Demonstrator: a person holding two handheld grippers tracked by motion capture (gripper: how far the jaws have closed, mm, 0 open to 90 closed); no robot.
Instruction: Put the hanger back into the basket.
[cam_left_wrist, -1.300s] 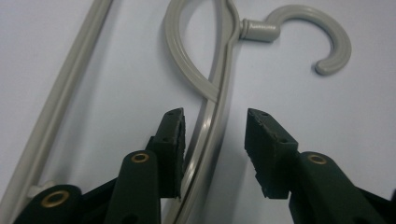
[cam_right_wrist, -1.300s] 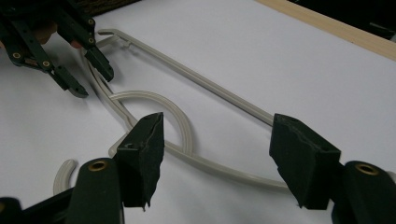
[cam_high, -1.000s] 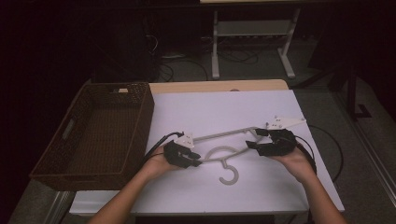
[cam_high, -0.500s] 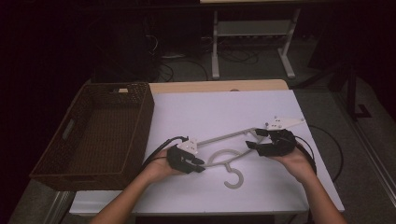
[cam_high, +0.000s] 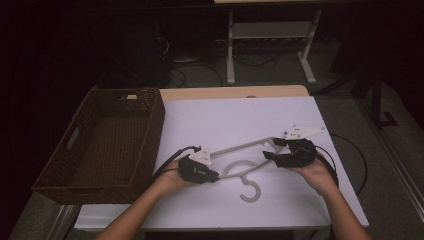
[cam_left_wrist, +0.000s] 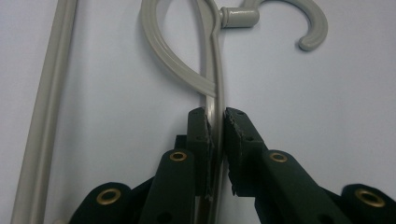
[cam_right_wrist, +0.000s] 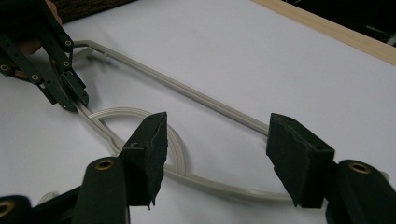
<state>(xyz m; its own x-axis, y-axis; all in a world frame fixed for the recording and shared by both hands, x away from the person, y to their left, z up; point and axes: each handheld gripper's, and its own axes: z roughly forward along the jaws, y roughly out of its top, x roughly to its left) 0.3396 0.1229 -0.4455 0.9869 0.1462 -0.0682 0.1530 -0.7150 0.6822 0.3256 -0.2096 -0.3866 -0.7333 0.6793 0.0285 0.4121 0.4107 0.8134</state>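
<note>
Left claw (cam_left_wrist: 215, 135) just closed onto hanger (cam_high: 245, 172); no writing legible.

Mat (cam_high: 235, 120) beyond hanger (cam_high: 240, 172) open; wicker basket (cam_high: 105, 140) blocks left side (tall walls).

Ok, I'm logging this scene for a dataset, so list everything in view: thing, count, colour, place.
hanger: one, pale grey plastic, flat on the sheet between the grippers.
sheet: one, white, covering the table.
table: one, light wood, edge showing at the far side.
basket: one, dark brown wicker, left of the sheet.
stand: one, pale, on the floor behind the table.
left gripper: one, black, shut on the hanger's arm.
right gripper: one, black, jaws open astride the hanger's end.
</note>
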